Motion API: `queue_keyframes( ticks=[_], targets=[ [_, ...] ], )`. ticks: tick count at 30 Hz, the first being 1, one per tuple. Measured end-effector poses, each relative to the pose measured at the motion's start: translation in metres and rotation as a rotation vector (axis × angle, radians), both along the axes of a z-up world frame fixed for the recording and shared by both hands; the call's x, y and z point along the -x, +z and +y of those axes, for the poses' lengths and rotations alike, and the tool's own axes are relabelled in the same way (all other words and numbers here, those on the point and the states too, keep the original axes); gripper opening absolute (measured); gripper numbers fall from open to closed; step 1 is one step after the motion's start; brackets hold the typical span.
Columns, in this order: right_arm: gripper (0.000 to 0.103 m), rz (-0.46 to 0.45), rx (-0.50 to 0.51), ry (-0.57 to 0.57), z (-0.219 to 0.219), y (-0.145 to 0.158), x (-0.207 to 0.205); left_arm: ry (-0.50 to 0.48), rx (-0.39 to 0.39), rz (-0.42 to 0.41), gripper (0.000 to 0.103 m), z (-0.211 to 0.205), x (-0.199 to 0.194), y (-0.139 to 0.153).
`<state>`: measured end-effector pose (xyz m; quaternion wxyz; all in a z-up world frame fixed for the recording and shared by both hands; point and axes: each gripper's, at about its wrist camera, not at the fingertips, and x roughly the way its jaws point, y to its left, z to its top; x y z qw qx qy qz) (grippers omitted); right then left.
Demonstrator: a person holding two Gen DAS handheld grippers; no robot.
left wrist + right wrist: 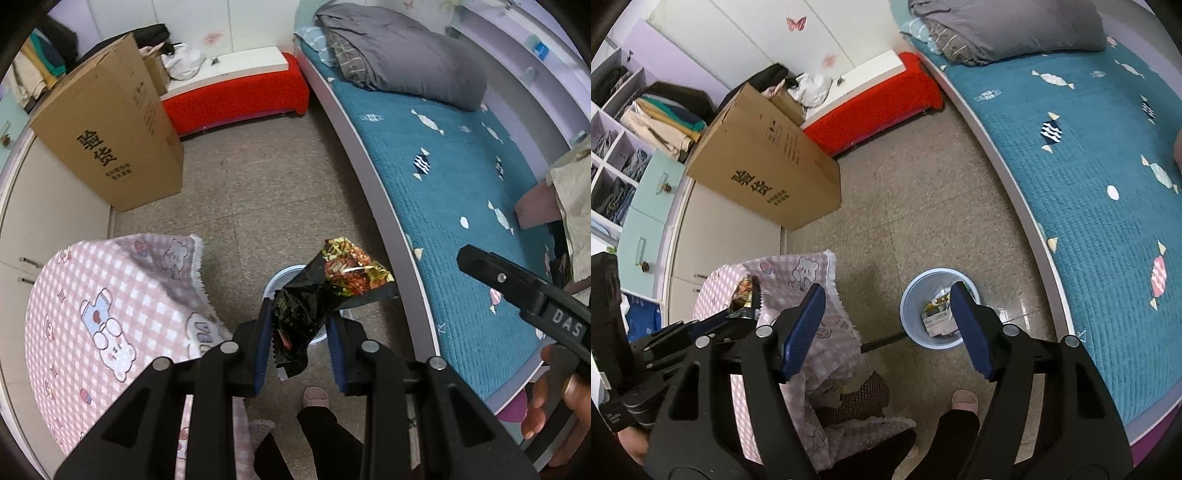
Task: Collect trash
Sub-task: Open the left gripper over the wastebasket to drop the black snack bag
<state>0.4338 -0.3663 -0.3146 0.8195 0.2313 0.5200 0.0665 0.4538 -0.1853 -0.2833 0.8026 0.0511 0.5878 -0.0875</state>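
My left gripper (pixel 298 317) is shut on a crumpled black snack wrapper (pixel 332 284) with red and gold print. It hangs over the floor, just above a light blue bin (pixel 277 277) that the wrapper mostly hides. In the right wrist view the same bin (pixel 909 299) stands on the floor beside the bed, with paper trash (pixel 936 315) inside. My right gripper (pixel 888 291) is open and empty above the floor between table and bin. The held wrapper (pixel 745 291) shows at the left over the table's cloth.
A round table with a pink checked bear cloth (pixel 110 302) is at the left. A big cardboard box (pixel 110 140) leans on a cabinet. The bed with a teal quilt (pixel 443 177) runs along the right, and a red bench (pixel 236 99) stands behind. A person's slippered foot (pixel 964 400) is near the bin.
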Motion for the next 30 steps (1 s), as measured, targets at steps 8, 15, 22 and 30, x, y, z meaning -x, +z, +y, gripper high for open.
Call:
queue_keyframes(
  ticks=[8, 15, 22, 30],
  targets=[
    [0.071, -0.037, -0.040, -0.049, -0.020, 0.013, 0.017, -0.019, 0.000, -0.029, 0.032, -0.023, -0.003, 0.008],
    [0.072, -0.049, -0.032, -0.053, -0.021, 0.019, 0.034, 0.006, 0.004, -0.092, 0.068, -0.025, 0.009, 0.021],
    [0.072, -0.066, -0.006, -0.049, -0.011, 0.027, 0.058, 0.013, 0.022, -0.128, 0.072, -0.015, 0.036, 0.034],
    [0.073, -0.120, 0.027, -0.015, 0.025, 0.055, 0.094, 0.052, 0.056, -0.229, 0.077, 0.020, 0.087, 0.073]
  ],
)
